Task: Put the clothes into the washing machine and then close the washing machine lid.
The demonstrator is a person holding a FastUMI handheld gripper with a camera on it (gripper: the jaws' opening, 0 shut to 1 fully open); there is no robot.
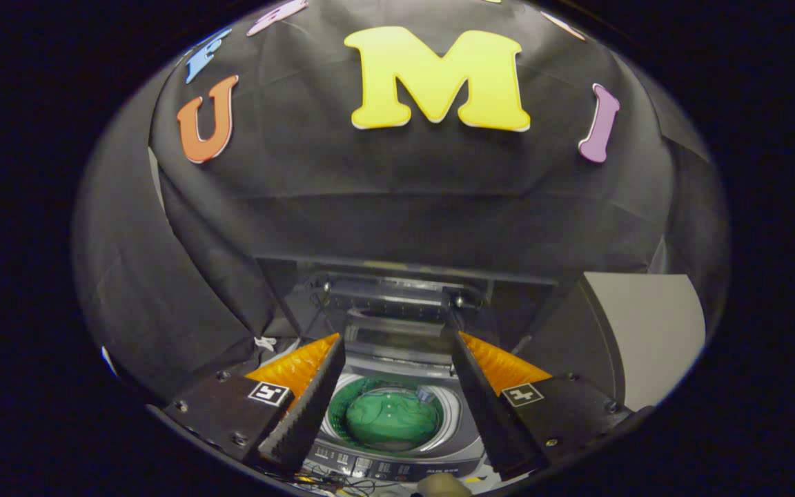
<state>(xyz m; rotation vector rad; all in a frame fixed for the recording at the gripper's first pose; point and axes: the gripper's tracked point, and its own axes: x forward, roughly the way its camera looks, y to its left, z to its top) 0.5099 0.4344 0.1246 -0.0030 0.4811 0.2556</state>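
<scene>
Below the black cloth wall, the washing machine (pixel 397 386) is seen with its lid (pixel 397 310) raised at the back, green clothes (pixel 390 417) are lying in its drum, and the fingers (pixel 395 373) are spread wide, empty.

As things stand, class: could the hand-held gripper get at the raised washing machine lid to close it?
Probably yes. The hand-held gripper is open and holds nothing, and the lid stands up just beyond its fingers with nothing between. The green clothes already lie in the drum below.
</scene>
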